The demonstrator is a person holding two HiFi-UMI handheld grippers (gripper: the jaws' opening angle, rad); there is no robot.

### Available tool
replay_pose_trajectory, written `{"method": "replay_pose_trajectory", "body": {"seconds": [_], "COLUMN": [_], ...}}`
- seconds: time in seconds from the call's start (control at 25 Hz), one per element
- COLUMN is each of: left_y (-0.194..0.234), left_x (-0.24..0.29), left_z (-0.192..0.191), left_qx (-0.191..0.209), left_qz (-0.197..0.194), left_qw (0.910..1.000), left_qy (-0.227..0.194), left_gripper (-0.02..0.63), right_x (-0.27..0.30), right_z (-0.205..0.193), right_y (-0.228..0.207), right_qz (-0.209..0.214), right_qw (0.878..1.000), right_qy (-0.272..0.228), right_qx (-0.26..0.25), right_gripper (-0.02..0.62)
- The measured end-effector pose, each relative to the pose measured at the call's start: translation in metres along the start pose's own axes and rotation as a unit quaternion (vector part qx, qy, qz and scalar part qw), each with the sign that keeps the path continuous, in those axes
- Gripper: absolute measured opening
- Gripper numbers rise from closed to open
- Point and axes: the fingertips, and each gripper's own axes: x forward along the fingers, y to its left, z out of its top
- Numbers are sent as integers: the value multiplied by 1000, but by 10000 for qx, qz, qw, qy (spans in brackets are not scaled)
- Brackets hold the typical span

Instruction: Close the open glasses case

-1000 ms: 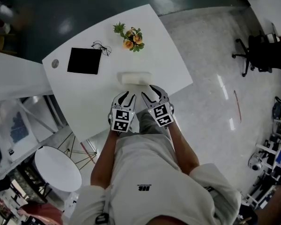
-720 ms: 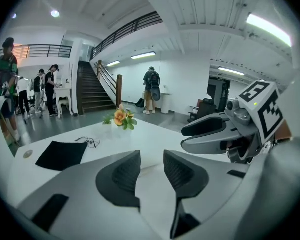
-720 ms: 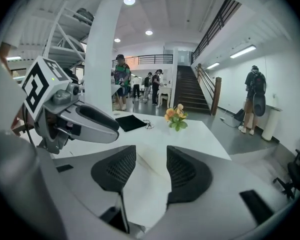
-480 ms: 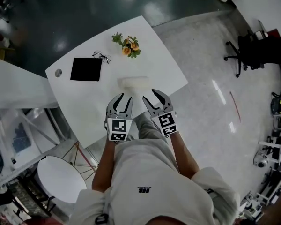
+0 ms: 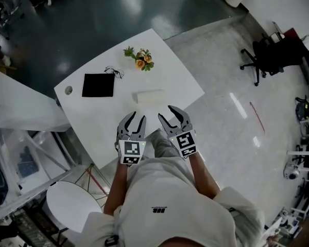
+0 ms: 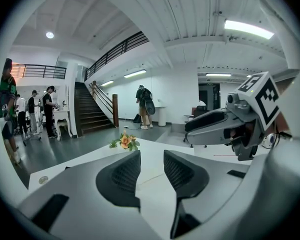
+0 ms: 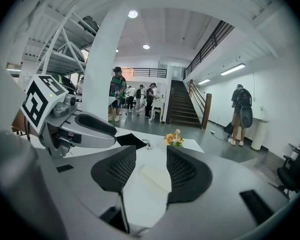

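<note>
The white glasses case [image 5: 149, 96] lies flat on the white table [image 5: 175, 76], and its lid looks down. My left gripper [image 5: 136, 118] hovers near the table's front edge, short of the case. Its jaws have just been opening and stand open with nothing between them [image 6: 151, 161]. My right gripper [image 5: 166, 113] hangs beside it, also open and empty. In the right gripper view the case [image 7: 154, 176] shows through the gap of the right gripper [image 7: 151, 156], well beyond the tips. Neither gripper touches the case.
A black cloth [image 5: 98, 85], a pair of glasses [image 5: 115, 72] and a small flower bunch [image 5: 139, 58] lie further back on the table. An office chair [image 5: 262, 55] stands on the floor at right, a round white side table [image 5: 74, 205] at lower left. People stand in the background [image 6: 144, 106].
Both grippers have drawn back from the case toward the person and risen. The gap between their tips and the case has grown. The case has not moved.
</note>
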Motion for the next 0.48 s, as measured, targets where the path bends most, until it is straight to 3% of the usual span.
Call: {"method": "replay_pose_trajectory", "body": {"seconds": [0.48], "left_y": [5], "left_x": [-14], "left_z": [13], "left_qx": [-41], "left_qz": [64], "left_qw": [9998], "left_qy": [-181], "left_gripper": [158], "right_x": [-4], "right_z": [19], "right_y": [7], "right_qz": [-69], "right_qw": [9997], "right_qy": [4], "right_qx": [-233], "right_gripper": [189]}}
